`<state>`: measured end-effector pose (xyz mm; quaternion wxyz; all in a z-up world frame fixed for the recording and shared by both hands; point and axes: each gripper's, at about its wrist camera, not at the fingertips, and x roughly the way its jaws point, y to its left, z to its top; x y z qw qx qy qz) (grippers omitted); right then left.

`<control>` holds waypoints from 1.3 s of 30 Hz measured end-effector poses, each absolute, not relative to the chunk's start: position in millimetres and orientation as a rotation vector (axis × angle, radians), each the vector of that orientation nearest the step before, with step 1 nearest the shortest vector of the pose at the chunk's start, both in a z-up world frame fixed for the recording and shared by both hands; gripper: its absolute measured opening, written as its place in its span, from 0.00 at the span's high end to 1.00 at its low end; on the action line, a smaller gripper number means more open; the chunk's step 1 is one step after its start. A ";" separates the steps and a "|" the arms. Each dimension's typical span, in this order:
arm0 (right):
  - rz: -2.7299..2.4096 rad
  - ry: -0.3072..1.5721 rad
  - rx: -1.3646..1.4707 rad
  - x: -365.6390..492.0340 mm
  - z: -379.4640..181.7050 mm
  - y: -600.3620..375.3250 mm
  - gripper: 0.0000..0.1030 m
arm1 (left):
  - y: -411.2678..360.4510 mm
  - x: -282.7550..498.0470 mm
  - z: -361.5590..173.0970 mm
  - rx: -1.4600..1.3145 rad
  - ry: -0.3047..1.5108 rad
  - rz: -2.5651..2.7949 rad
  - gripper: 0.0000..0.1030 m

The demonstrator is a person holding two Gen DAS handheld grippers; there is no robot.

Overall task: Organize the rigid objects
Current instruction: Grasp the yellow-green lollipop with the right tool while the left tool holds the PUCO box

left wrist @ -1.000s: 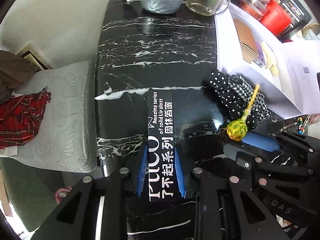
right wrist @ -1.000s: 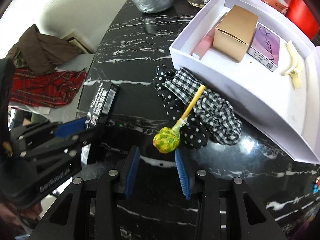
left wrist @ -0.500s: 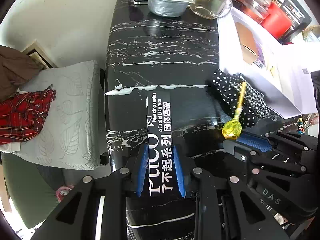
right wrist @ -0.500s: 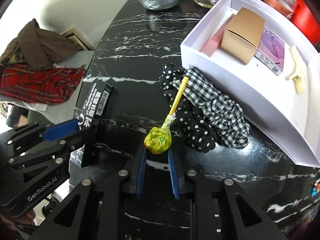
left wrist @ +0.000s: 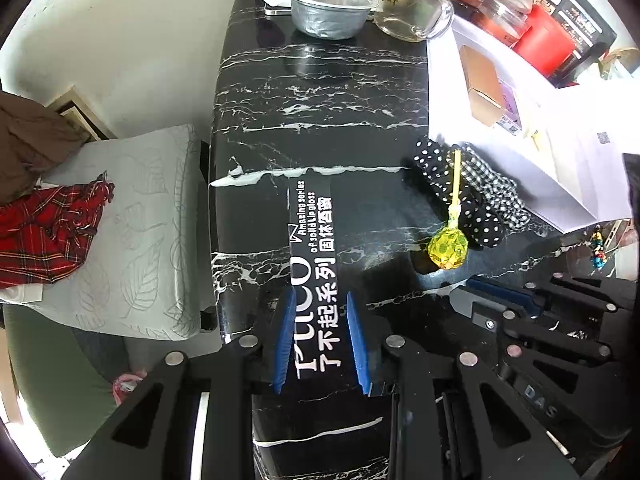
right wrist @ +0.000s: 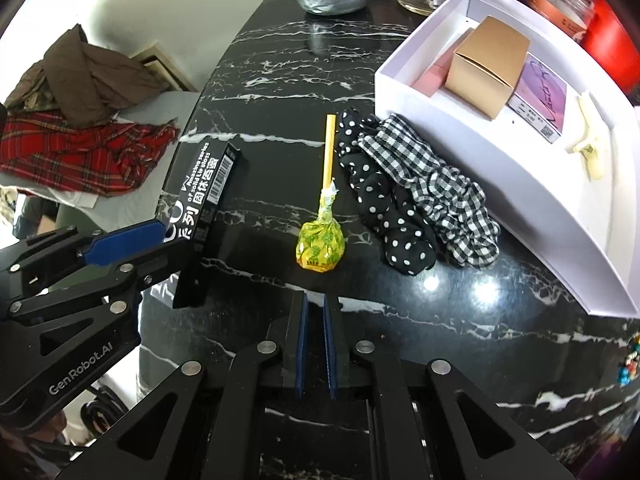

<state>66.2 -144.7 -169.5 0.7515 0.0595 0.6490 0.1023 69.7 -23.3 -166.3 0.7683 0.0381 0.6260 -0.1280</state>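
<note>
My left gripper (left wrist: 318, 300) is shut on a long black lip-gloss box (left wrist: 314, 240) with white lettering, at the table's left edge; the box also shows in the right wrist view (right wrist: 202, 196). A yellow-wrapped lollipop (right wrist: 320, 246) lies on the black marble table (right wrist: 280, 60), just beyond my right gripper (right wrist: 315, 302), which is shut and empty. The lollipop also shows in the left wrist view (left wrist: 447, 248). Its stick rests beside two scrunchies (right wrist: 412, 200). A white tray (right wrist: 500, 184) at the right holds a brown box (right wrist: 486, 66), a pink box, a purple card and a hair clip.
A foil bowl (left wrist: 332, 8) and a glass mug (left wrist: 412, 4) stand at the table's far end, with jars and a red container behind. Left of the table is a cushioned seat (left wrist: 132, 240) with red plaid cloth (left wrist: 44, 232).
My right gripper has shut and drawn back from the lollipop, which now lies free on the table. My left gripper stays shut on the black box.
</note>
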 end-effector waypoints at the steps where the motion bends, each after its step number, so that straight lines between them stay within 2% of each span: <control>1: 0.224 1.416 0.138 66.8 -168.9 -145.8 0.82 | -22.4 70.4 -167.3 0.083 1.359 -0.273 0.75; 2: 0.224 1.412 0.143 66.9 -168.2 -146.4 0.77 | -21.2 72.1 -170.1 0.071 1.374 -0.275 0.75; 3: 0.220 1.408 0.146 67.4 -167.3 -147.6 0.66 | -20.3 73.5 -173.1 0.058 1.390 -0.280 0.75; 4: 0.216 1.402 0.152 67.5 -165.8 -149.9 0.64 | -19.1 74.9 -177.0 0.042 1.408 -0.279 0.75; 25: 0.207 1.385 0.152 89.1 -176.5 -147.0 0.64 | -21.0 80.1 -183.0 0.074 1.377 -0.267 0.74; 26: 0.206 1.376 0.144 88.6 -175.9 -145.7 0.65 | -20.6 80.5 -183.0 0.073 1.378 -0.267 0.74; 28: 0.213 1.370 0.121 87.1 -175.8 -142.2 0.76 | -19.9 81.1 -183.0 0.071 1.380 -0.266 0.74; 39: 0.253 1.364 0.079 76.0 -163.3 -127.6 0.76 | -15.5 74.6 -168.8 0.062 1.362 -0.270 0.76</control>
